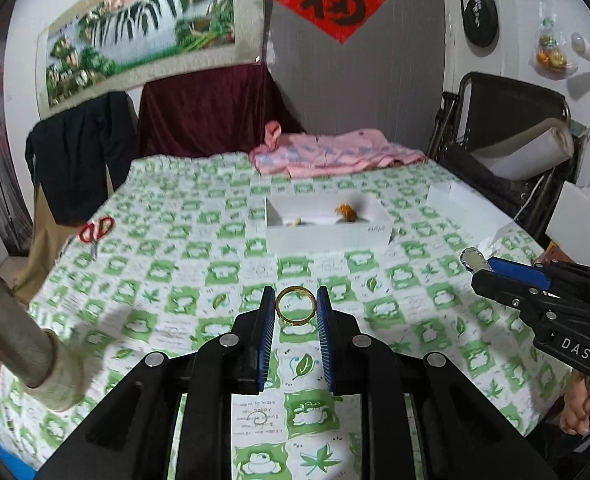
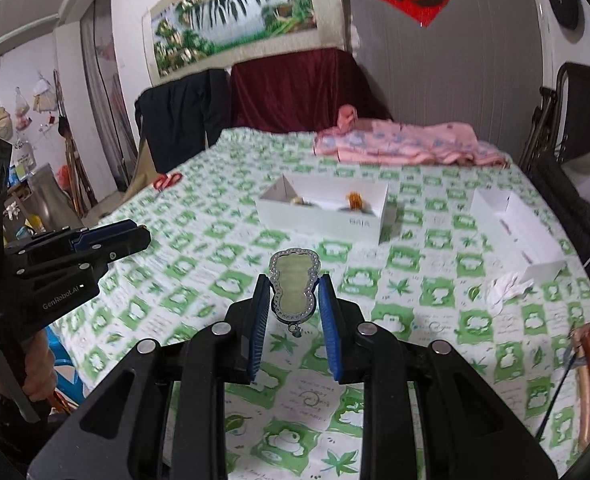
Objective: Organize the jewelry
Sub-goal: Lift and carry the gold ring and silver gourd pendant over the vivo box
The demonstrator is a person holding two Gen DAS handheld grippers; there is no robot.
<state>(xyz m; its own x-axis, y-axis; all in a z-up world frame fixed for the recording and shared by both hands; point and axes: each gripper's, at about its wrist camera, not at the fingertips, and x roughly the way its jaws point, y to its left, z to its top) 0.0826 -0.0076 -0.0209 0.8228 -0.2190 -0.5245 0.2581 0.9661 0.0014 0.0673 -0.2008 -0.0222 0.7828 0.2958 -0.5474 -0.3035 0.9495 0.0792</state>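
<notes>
Two grippers raised above the tablecloth (image 1: 199,216).
Left gripper (image 1: 296,308) pinches a gold ring (image 1: 296,306); right gripper (image 2: 293,296) pinches a jade pendant (image 2: 293,286); white box (image 2: 323,220) stands far, open cloth between.

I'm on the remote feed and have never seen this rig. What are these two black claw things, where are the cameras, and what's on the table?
No robot: a person holds two hand grippers, each with a fisheye camera looking along its jaws. The left gripper grips a gold ring. The right gripper grips a pale green pendant with a studded rim. Ahead, on the green-patterned tablecloth, sits an open white box already holding a few small pieces. Red scissors lie left, a second white box right.
</notes>
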